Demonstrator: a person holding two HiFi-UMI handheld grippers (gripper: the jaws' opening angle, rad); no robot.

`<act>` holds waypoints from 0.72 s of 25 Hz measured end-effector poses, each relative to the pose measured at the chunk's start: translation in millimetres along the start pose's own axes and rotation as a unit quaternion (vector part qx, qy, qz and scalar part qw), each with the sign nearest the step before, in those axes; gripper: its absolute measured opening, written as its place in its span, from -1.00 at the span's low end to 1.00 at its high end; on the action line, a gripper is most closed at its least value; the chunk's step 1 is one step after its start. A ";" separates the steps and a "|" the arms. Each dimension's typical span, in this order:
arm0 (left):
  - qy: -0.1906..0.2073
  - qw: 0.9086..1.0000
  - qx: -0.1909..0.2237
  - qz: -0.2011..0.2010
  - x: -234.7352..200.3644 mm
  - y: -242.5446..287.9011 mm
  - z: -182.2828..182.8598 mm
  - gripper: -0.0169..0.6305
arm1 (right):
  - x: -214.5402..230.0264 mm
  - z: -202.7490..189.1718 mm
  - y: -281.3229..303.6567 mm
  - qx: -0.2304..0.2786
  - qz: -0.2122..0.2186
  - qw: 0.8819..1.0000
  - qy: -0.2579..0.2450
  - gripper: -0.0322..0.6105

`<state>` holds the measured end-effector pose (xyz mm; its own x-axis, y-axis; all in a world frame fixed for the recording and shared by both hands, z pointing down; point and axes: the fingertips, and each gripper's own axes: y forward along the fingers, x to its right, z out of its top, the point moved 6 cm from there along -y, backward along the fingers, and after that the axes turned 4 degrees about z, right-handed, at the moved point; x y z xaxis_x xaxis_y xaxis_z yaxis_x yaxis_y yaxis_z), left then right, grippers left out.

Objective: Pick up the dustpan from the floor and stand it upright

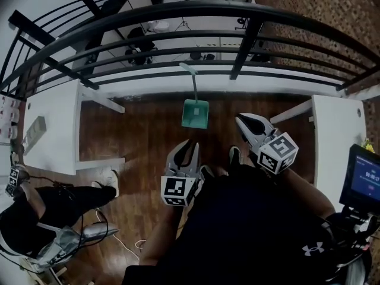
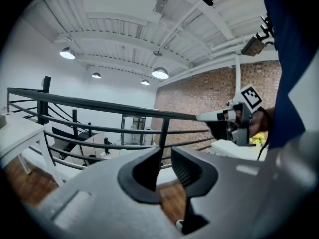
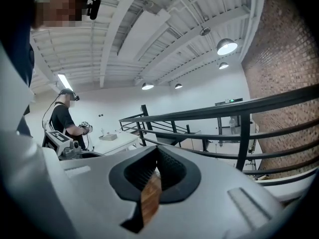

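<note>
The green dustpan (image 1: 195,114) sits on the wood floor (image 1: 136,135) at twelve o'clock from the left gripper (image 1: 189,150), with its handle (image 1: 193,83) running on toward twelve. The left jaws are narrowly apart. The right gripper (image 1: 244,123), off at four o'clock, has its jaws together. Both are empty.

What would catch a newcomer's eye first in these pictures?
The green dustpan stands on the dark wooden floor just before the black railing, its handle pointing up. Below it in the head view, two grey grippers are held up empty: the left gripper with its jaws slightly apart, the right gripper shut.
</note>
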<state>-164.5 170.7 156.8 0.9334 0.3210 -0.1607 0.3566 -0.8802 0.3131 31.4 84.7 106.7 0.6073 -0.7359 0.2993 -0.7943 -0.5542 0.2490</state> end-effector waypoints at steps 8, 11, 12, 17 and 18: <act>0.012 1.000 -0.003 0.006 -9.4 0.9 5.8 -0.74 | -6.2 -11.0 -1.2 -0.004 0.017 1.000 0.005 -0.87; 0.014 1.000 0.008 0.014 -6.1 0.2 13.6 -0.74 | -6.3 -13.7 -4.2 0.001 0.023 1.000 0.007 -0.87; 0.012 1.000 0.011 0.016 -3.9 -0.4 14.9 -0.74 | -6.9 -15.4 -5.6 0.002 0.026 1.000 0.009 -0.87; 0.004 1.000 0.015 0.018 11.3 -5.5 16.1 -0.74 | -12.1 -22.7 -14.5 0.005 0.037 0.999 0.017 -0.87; 0.004 1.000 0.014 0.017 15.8 -6.3 17.3 -0.74 | -12.0 -22.9 -17.0 0.004 0.037 0.999 0.020 -0.87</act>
<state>-152.7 175.2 136.2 0.9452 0.2931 -0.1436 0.3235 -0.9000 0.2923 38.0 111.9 120.0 0.5463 -0.7597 0.3527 -0.8375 -0.5016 0.2168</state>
